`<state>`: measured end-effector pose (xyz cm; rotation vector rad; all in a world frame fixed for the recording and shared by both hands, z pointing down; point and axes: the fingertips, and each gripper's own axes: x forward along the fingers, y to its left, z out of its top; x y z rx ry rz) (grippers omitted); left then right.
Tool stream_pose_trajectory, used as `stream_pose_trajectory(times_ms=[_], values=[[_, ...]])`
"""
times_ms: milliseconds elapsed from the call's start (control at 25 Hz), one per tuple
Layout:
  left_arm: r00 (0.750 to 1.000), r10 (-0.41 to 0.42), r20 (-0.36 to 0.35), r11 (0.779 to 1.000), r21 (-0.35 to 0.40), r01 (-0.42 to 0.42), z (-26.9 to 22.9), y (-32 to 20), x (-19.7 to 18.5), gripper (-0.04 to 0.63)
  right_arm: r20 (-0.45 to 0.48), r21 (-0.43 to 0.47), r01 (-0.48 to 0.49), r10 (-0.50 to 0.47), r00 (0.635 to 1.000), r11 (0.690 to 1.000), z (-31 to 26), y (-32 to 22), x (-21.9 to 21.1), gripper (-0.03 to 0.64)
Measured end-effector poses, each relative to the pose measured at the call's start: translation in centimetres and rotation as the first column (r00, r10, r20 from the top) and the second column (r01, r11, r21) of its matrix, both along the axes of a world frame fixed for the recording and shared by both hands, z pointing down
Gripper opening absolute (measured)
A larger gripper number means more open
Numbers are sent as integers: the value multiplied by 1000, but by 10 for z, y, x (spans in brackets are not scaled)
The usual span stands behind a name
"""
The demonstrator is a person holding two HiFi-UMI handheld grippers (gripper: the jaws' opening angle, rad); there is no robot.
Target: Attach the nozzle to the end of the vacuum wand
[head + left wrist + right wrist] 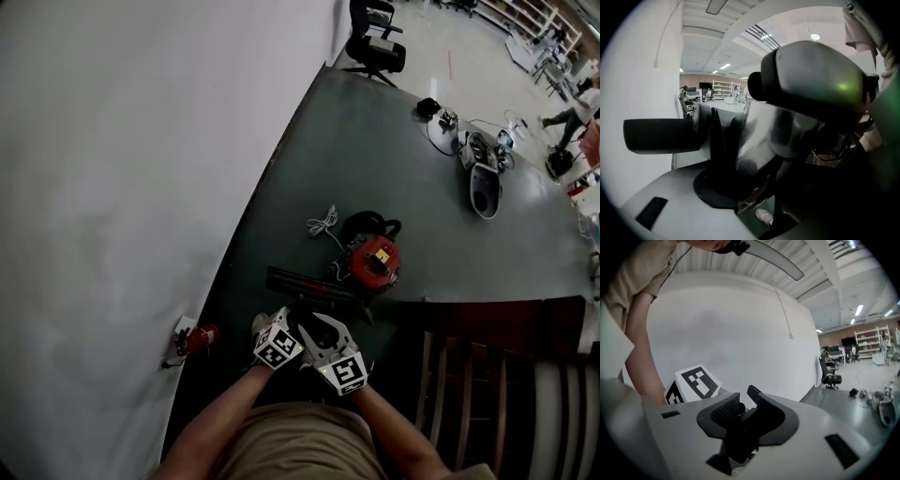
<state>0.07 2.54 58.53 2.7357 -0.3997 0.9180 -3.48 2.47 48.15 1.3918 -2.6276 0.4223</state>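
Ceiling strips (858, 310) light the hall softly. The head view is dim, the left claw (724, 140) close-up smeared, edges bowed and dark.

Left: wall (141, 141) runs tight along table (375, 141) edge, no passage there. Near right: wooden chair (487, 323) blocks. Near middle: nozzle (309, 286) touching vacuum (375, 262), cable (323, 223) just behind. Table middle, far left open. Far right: clutter (485, 187). Beyond far end: office chair (375, 47).
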Motion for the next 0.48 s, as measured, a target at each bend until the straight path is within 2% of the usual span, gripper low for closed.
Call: stream_pose_trajectory(times_ms=[160,240,400,480], values=[[998,53,25,998,26,-53,0,10,2,170,168,-108,-35,52,984,994,13,-3,12,112],[997,70,45,996,43,-72,0,14,0,170,271,-163,3,42,962,987,12,-3,12,104],[988,125,96,988,79,-132,4,24,-4,170,398,-217,90,4,917,972,13,-1,7,104],[984,140,108,985,88,-150,4,27,-5,169,486,-243,119,14,874,963,12,-2,8,106]])
